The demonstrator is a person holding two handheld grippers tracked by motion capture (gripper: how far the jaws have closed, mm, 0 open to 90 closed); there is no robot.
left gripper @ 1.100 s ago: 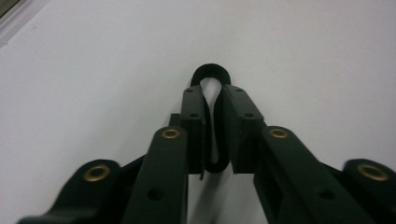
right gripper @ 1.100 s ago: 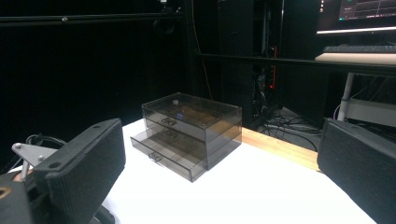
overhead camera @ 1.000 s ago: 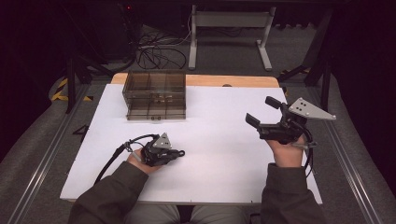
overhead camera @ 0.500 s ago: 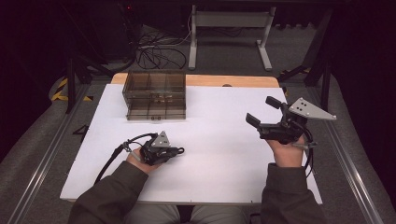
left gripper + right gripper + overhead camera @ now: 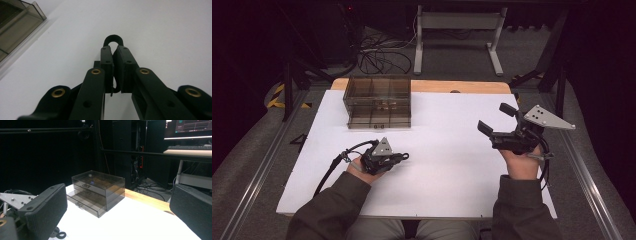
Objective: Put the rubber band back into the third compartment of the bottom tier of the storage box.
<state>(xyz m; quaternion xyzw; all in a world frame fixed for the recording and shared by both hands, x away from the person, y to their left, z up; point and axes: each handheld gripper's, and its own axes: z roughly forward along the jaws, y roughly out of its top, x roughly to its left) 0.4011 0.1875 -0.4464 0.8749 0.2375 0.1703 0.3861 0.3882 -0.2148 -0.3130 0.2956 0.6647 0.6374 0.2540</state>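
Drawer box [image 5: 378, 102] at far edge; L gripper [image 5: 404, 156] mid-board.

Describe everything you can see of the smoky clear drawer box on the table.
The drawer box is smoky, see-through plastic, rectangular, with stacked shallow drawers and small front pulls, clearest in the right gripper view. The bottom drawer juts slightly forward. It stands upright on the white tabletop toward the far left, near the wooden edge. Neither gripper touches it.

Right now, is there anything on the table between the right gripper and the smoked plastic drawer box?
Nothing visible. The right gripper is open and raised, and only bare white table lies between it and the drawer box.
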